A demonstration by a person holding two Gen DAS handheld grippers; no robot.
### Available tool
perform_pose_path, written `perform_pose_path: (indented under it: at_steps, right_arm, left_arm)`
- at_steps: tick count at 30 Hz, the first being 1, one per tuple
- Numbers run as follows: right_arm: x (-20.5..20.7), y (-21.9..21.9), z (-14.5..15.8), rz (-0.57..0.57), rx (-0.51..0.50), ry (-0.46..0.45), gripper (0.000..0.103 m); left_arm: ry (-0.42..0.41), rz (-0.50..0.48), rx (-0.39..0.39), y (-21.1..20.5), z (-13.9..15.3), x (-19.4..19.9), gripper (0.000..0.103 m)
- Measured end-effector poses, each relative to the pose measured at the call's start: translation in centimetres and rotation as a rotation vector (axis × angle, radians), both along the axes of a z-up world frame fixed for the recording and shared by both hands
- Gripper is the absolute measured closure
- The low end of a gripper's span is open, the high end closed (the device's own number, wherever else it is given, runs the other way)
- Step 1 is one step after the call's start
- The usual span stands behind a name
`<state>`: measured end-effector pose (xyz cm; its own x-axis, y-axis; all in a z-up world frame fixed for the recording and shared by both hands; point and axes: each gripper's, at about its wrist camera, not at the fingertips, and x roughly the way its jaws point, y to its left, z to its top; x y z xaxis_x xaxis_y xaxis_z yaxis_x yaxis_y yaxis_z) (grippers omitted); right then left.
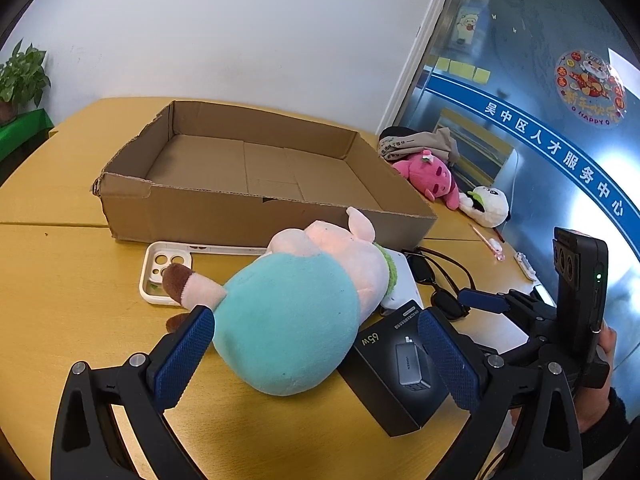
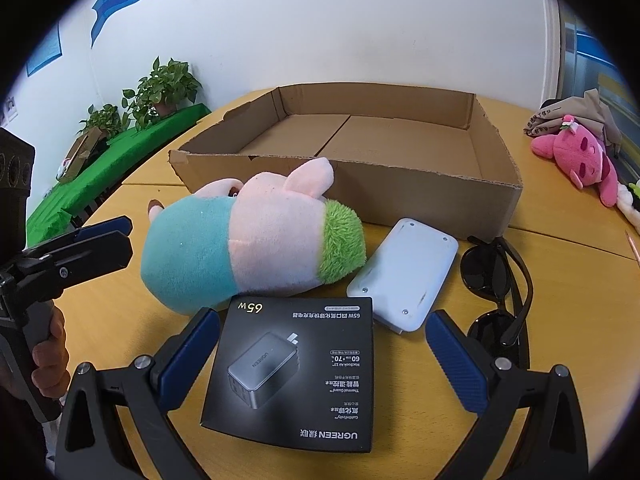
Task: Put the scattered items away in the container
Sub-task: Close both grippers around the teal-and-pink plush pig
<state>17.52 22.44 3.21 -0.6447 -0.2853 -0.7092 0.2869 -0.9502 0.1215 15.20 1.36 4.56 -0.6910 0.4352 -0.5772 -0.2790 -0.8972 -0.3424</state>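
Cardboard box [image 2: 400, 148] beside plush pig [image 2: 256, 240]

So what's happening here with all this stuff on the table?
A person holds a two-finger gripper in each hand, tidying clutter into the cardboard box, which has nothing in it yet. The left gripper is open around the plush pig; the right gripper is open over the black charger box. A white device, sunglasses and a phone case lie on the table.
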Motion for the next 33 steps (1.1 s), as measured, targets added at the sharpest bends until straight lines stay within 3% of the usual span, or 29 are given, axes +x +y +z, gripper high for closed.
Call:
perform_pose_path:
  at_steps: [6,14,17,21,25,29,33]
  right_arm:
    - [-0.8,0.2,0.9,0.026,-0.01,0.036,0.001]
    - [-5.2,-0.7,1.1,0.106,-0.017,0.031,0.002]
    - [-7.0,-1.6,0.0,0.123,-0.02,-0.019,0.008]
    - [-8.2,-2.1,-1.5,0.116,-0.07,-0.088,0.01]
    - [-8.0,-2.0,-2.4,0.118,-0.12,-0.112,0.022]
    - [-6.8,-1.7,-2.9,0.107,-0.147,-0.103,0.031]
    - [-5.2,-1.6,-2.8,0.111,-0.182,-0.1,0.046]
  left_arm:
    - [-0.016,-0.003,0.015,0.0,-0.7,-0.5,0.0]
    - [-0.063,0.056,0.047,-0.8,-3.1,-2.4,0.0]
    - [-0.125,0.079,0.043,-1.2,-4.4,-3.4,0.002]
    - [-0.166,0.06,0.132,-2.0,-5.4,-4.0,0.009]
    - [-0.167,0.047,0.126,-1.8,-5.5,-4.1,0.014]
    - [-0.137,0.03,0.072,-1.0,-4.9,-3.4,0.021]
    - [-0.086,0.051,0.009,-0.5,-3.1,-2.8,0.024]
